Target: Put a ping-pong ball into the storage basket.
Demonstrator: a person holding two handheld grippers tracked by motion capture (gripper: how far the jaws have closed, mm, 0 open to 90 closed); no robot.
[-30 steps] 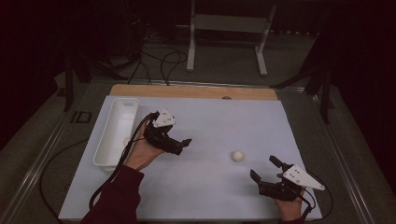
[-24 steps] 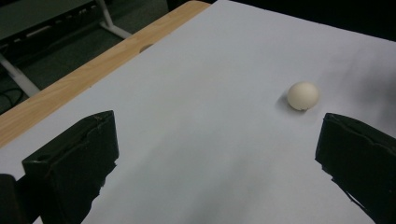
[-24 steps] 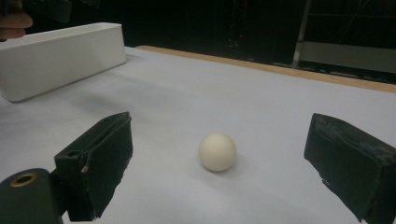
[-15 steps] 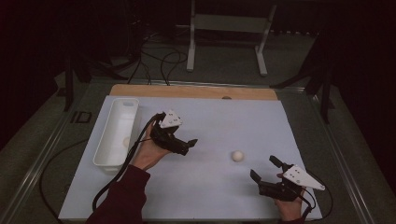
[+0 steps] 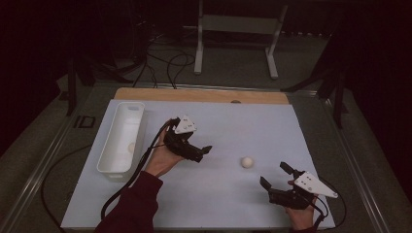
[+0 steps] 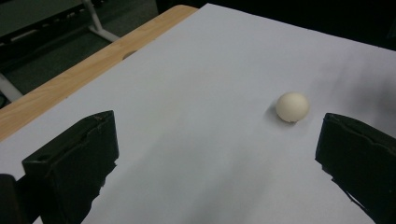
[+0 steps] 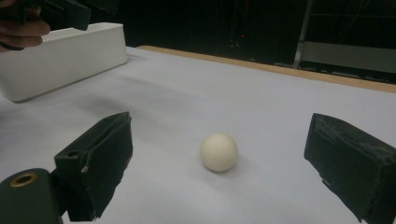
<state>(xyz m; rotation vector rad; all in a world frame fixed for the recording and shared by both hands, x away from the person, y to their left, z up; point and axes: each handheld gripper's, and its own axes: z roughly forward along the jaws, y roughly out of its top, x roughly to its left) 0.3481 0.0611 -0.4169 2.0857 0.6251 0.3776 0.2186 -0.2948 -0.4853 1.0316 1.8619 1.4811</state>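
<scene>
In the high view we see a small white ball [image 5: 247, 162] lying alone on the pale sheet [image 5: 233, 126] that covers the table, a little right of the frame's centre and in its lower half. Our left gripper [image 5: 201, 154] hangs to the left of the ball, near the middle of the frame, with its black jaws pointing toward the ball and apart from it. In the left gripper view those jaws stand wide apart at the lower corners with nothing between them, and the ball [image 6: 292, 106] sits ahead, right of centre, close to the right-hand jaw. Our right gripper [image 5: 274, 175] sits at the lower right of the high view, just below and to the right of the ball, not touching it. In the right gripper view its jaws are likewise spread wide and bare, and the ball [image 7: 219, 151] rests on the sheet between and beyond them, near the middle of the frame. A white bin [image 5: 114, 156] stands at the left edge of the sheet in the high view, well apart from the ball, and it shows again at the upper left of the right gripper view [image 7: 70, 53].
</scene>
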